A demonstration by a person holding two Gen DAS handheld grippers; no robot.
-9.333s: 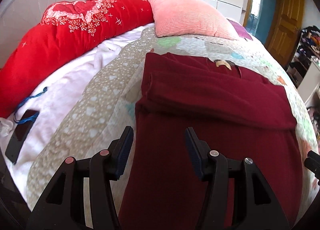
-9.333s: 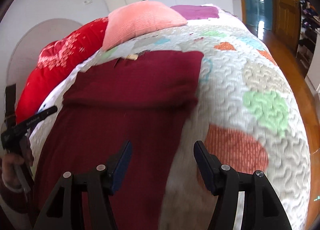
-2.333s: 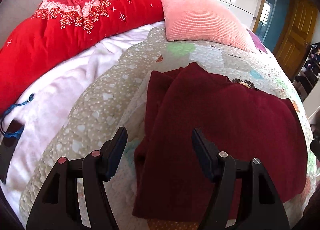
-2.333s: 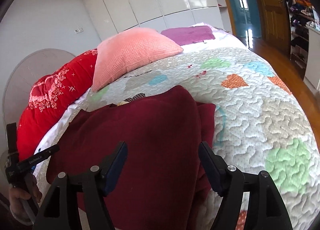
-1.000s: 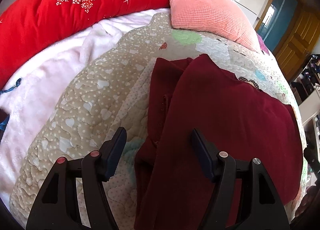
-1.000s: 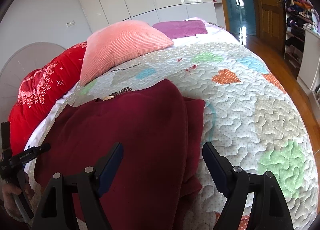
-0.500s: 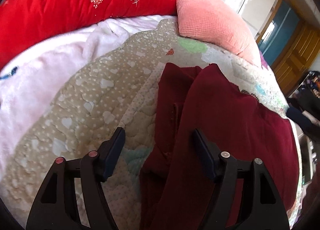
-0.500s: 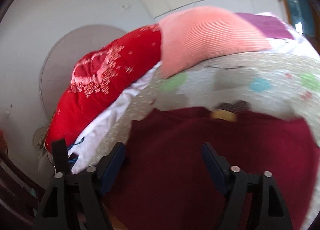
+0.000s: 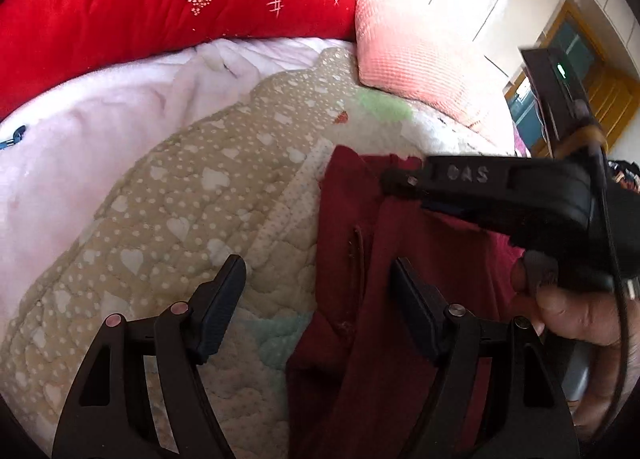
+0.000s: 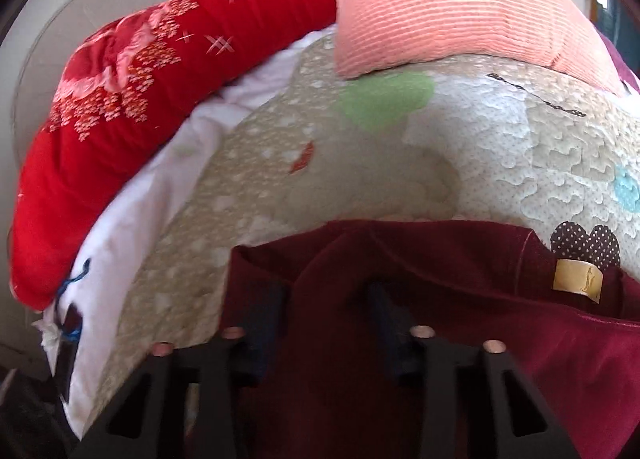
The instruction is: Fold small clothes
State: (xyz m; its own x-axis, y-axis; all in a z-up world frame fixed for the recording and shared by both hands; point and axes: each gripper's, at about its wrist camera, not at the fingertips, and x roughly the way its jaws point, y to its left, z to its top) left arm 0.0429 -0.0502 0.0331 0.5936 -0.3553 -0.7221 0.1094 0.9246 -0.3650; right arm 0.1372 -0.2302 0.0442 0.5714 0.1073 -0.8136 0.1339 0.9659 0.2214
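A dark red folded garment (image 9: 400, 299) lies on the quilted bed cover (image 9: 180, 219). My left gripper (image 9: 316, 299) is open, low over the garment's left edge, with one finger over the quilt and one over the cloth. My right gripper (image 10: 328, 311) is open with its fingers down at the garment's (image 10: 440, 339) far left corner, cloth bunched up between them. A tan collar label (image 10: 578, 281) shows at the right. In the left wrist view the right gripper (image 9: 500, 195) reaches across from the right, held by a hand.
A red embroidered bolster (image 9: 160, 11) and a pink ribbed pillow (image 9: 416, 59) lie at the head of the bed. A white fleece blanket (image 9: 100, 119) lies left of the quilt. Wardrobe doors and a wooden door (image 9: 608, 87) stand beyond.
My right gripper has swung left across the garment and dropped onto its far left corner, now appearing in the left wrist view. My left gripper has edged slightly forward and lower.
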